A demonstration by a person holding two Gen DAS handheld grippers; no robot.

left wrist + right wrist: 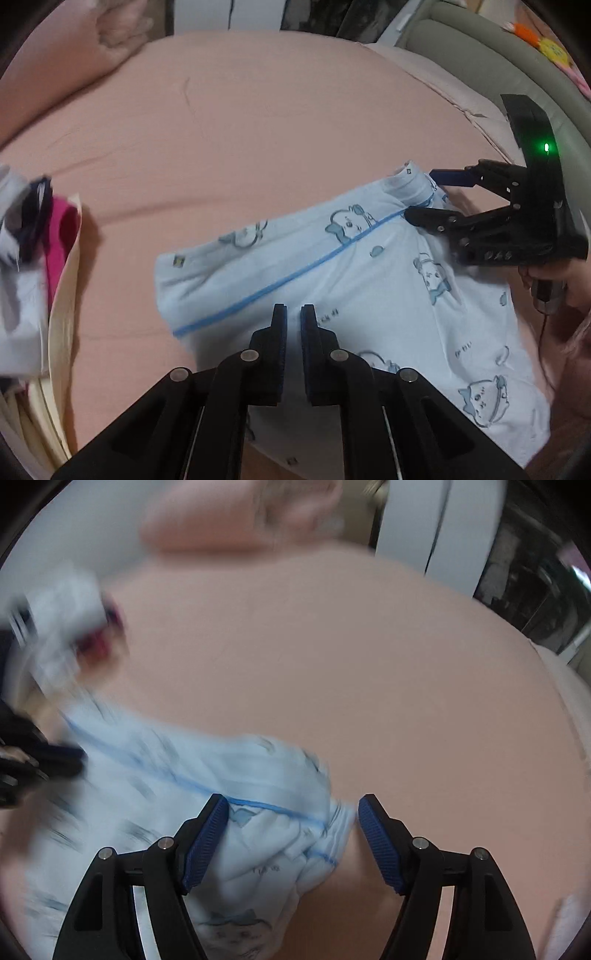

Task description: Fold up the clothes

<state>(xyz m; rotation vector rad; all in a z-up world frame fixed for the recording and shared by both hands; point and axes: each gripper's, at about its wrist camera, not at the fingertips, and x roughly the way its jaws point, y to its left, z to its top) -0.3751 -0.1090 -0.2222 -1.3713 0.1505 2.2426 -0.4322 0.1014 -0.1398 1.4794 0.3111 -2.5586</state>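
Observation:
A light blue garment (369, 280) printed with cartoon animals and a blue piping line lies folded on the pink bed sheet (258, 129). My left gripper (293, 308) hovers over its middle with the jaws shut to a narrow slit; I see no cloth pinched between them. My right gripper (421, 194) stands open at the garment's far right corner, straddling the ribbed band there. In the blurred right wrist view, that bunched corner of the garment (280, 834) lies between the wide-apart blue pads (205, 842) of the right gripper (291, 801), and neither pad presses on it.
A heap of other clothes (22, 258), white, navy and magenta, lies at the left on cream fabric (62, 314). A pink pillow (55, 55) sits at the back left. A grey-green padded edge (480, 55) borders the bed at the right. A hand (576, 280) holds the right tool.

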